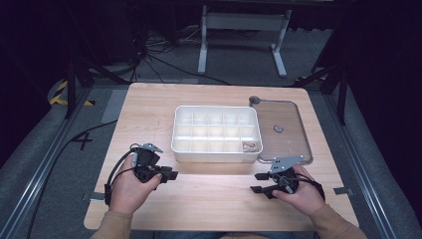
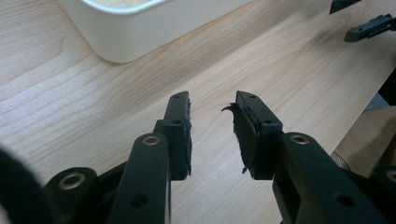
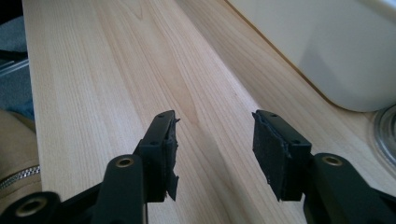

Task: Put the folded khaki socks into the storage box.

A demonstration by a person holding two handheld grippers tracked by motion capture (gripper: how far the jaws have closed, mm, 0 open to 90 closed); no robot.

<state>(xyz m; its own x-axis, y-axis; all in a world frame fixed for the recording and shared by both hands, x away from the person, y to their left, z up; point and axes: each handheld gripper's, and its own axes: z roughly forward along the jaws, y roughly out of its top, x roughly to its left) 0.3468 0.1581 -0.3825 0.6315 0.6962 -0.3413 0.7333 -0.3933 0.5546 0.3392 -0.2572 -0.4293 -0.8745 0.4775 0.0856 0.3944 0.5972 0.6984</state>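
A white box [image 1: 216, 149] divided into several compartments stands mid-table; its near right compartment holds a small brownish item [image 1: 250, 145]. My left gripper [image 1: 170, 175] rests on the wood just in front of the box's left corner, pointing right, jaws open with nothing between them [image 2: 212, 109]. The box's rounded corner [image 2: 140, 28] lies ahead of it. My right gripper [image 1: 258, 182] sits near the front right, pointing left, and is open and empty [image 3: 215, 123]. The box wall [image 3: 327, 51] runs along its right side.
A clear flat lid [image 1: 288, 119] with a dark knob [image 1: 278, 128] lies right of the box, its rim [image 3: 385, 130] close to my right gripper. The right gripper's jaws [image 2: 369, 25] show across the bare wood from the left one. Beyond the table stands a white frame [image 1: 244, 30].
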